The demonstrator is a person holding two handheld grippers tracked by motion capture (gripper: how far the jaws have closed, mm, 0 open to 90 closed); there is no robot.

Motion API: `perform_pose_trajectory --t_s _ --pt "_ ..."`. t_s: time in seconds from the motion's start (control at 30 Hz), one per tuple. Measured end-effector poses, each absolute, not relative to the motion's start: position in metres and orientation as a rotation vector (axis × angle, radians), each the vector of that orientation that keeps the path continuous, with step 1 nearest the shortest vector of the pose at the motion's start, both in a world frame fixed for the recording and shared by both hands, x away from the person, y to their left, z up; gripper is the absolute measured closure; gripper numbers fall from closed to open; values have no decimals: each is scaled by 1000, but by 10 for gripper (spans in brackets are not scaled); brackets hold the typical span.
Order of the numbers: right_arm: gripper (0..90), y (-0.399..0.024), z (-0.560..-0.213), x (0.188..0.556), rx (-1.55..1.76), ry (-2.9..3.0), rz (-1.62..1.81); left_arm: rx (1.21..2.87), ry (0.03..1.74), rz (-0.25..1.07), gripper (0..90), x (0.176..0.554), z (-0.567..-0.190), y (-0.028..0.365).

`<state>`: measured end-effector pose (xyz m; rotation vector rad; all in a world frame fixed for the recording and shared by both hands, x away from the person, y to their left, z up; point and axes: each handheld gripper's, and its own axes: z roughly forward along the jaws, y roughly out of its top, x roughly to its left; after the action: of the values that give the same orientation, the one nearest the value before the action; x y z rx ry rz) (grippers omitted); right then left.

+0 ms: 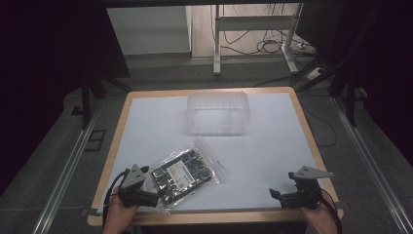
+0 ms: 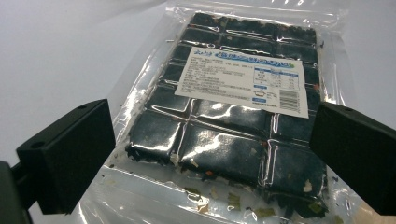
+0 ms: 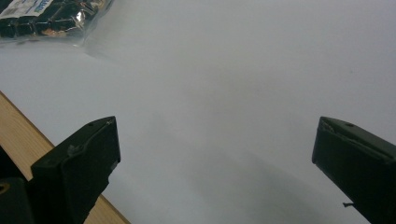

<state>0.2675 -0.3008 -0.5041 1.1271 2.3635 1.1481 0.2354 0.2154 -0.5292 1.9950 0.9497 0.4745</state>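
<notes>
A clear plastic bag [image 1: 187,170] of dark square blocks with a white label lies flat on the white table top, front left. My left gripper [image 1: 148,192] hovers at its near end, open; in the left gripper view the bag [image 2: 233,107] lies between and beyond the two wide-apart jaws, its label [image 2: 243,79] facing up. My right gripper [image 1: 277,196] is at the front right, open over bare table, with nothing between its fingers [image 3: 79,163]. The bag's corner [image 3: 46,18] shows far off at the top left of the right gripper view.
A clear, empty plastic tub [image 1: 217,113] stands at the back middle of the table. The table's wooden rim [image 1: 214,217] runs just in front of both grippers. Behind the table are a metal frame [image 1: 253,29] and cables on the floor.
</notes>
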Motion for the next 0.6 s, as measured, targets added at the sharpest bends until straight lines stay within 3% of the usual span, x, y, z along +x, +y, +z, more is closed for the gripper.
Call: perform_pose_trajectory --t_s 0.6 --pt "14 -283 -503 280 1030 2394 1117 1984 972 436 20 228 -529 221"
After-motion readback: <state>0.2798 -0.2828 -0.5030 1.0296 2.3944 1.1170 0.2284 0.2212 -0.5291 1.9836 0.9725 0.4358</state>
